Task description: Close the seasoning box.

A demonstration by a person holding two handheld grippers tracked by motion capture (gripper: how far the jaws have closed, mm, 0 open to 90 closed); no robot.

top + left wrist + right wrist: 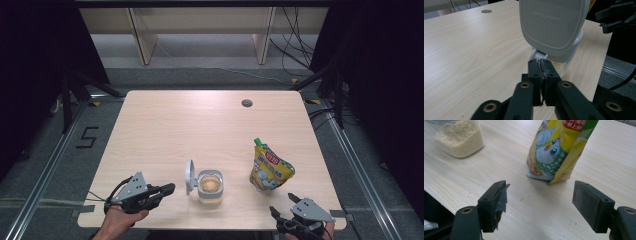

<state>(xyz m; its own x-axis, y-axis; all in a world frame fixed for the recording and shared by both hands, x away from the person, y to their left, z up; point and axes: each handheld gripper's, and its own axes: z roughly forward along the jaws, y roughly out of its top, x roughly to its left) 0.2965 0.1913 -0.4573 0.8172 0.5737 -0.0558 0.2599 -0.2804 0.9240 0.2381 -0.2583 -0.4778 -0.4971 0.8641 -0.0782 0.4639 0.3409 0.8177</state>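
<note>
On the tabletop (200, 125), near the front edge and a little left of centre, stands a clear jar (210, 188) part-filled with pale grains, its grey lid (189, 177) flipped up on the left side and standing upright. To the right of the jar, well apart from it, a yellow pouch (268, 170) with a green cap stands leaning slightly, a cartoon bird printed on its front.

The left gripper (170, 187) lies low over the near left part of the tabletop, pointing right toward the jar, with its tip just short of the lid. In the left gripper view its jaws are pressed together with nothing between them, and the back of the lid rises just beyond them, above the hinge at the jar's rim.

The right gripper (283, 204) sits at the near right edge, pointing away toward the pouch. In the right gripper view its jaws stand wide apart and empty, the pouch upright beyond the gap and near them, the jar farther off at the upper left. A small round hole (246, 103) marks the far side of the tabletop.
</note>
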